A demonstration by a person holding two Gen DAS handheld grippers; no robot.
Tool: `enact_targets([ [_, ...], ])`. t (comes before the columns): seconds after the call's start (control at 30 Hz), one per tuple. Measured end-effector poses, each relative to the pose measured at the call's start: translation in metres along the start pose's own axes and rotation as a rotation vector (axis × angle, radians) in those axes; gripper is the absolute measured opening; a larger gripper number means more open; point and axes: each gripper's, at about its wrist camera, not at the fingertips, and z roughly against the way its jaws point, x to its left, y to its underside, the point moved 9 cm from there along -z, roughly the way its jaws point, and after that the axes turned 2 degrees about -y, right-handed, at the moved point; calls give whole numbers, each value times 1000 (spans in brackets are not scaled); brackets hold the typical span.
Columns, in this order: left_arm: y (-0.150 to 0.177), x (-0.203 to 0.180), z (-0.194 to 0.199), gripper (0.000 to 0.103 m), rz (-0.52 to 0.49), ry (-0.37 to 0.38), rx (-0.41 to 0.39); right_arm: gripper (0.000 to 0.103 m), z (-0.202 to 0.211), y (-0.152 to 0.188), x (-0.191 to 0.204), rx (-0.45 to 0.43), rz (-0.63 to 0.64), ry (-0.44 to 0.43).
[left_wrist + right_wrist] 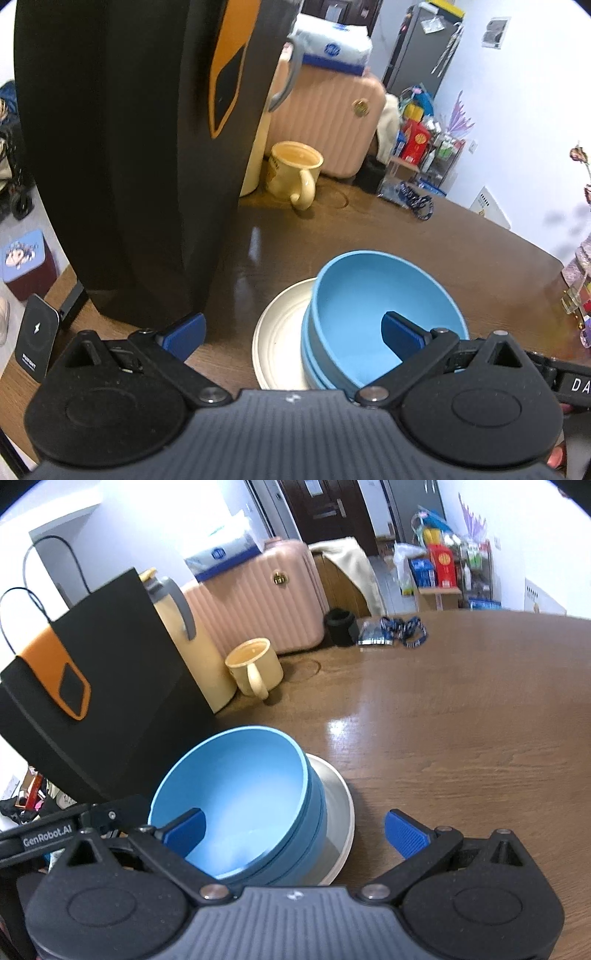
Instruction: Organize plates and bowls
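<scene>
With both claws spread wide and pinching nothing, I read the stacking step as all but done. In the left wrist view my left claw (291,338) sits at the bottom of the frame, its right pad hanging over the hollow of the bowls (384,314) without pressing on them. The blue bowls are nested one in another, lower centre of the frame, and stand on the plate (279,332), which lies on the table (443,240).

In the right wrist view my right claw (293,830) is just as open; its left pad overlaps the bowls (240,794) in the lower left, its right pad is over bare wood. The plate (338,805) shows from under the stack on its right side.

A mug (255,668) and a black bag (103,672) stand further up the frame, apart from the stack.

Next, I judge, comes clearing both claws away without knocking the rim, then checking whether any dish is left; none shows here.
</scene>
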Motion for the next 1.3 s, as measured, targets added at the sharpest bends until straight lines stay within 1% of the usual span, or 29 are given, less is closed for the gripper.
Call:
enact_targets([
  [0.17,7,-14,19,103,-29,6,-66,103,22,8,-3,-59,41,-15],
  [0.3,19,-29,38,103,-49,-1,-112,103,46,21,-13,-110,70,8],
  [0.53,50,-62,80,103,-91,-13,-204,103,96,51,-44,-172,61,52],
  [0.7,83,-85,104,103,-116,-2,-206,103,135,77,-64,-205,52,90],
  [0.8,99,-94,122,103,-135,-8,-228,103,159,94,-73,-229,50,113],
  [0.93,122,-105,146,103,-144,4,-248,103,192,116,-83,-260,62,146],
  [1.1,149,-115,172,103,-154,18,-259,103,223,138,-91,-283,63,171],
  [1.3,176,-126,193,103,-176,33,-257,103,256,165,-100,-302,64,199],
])
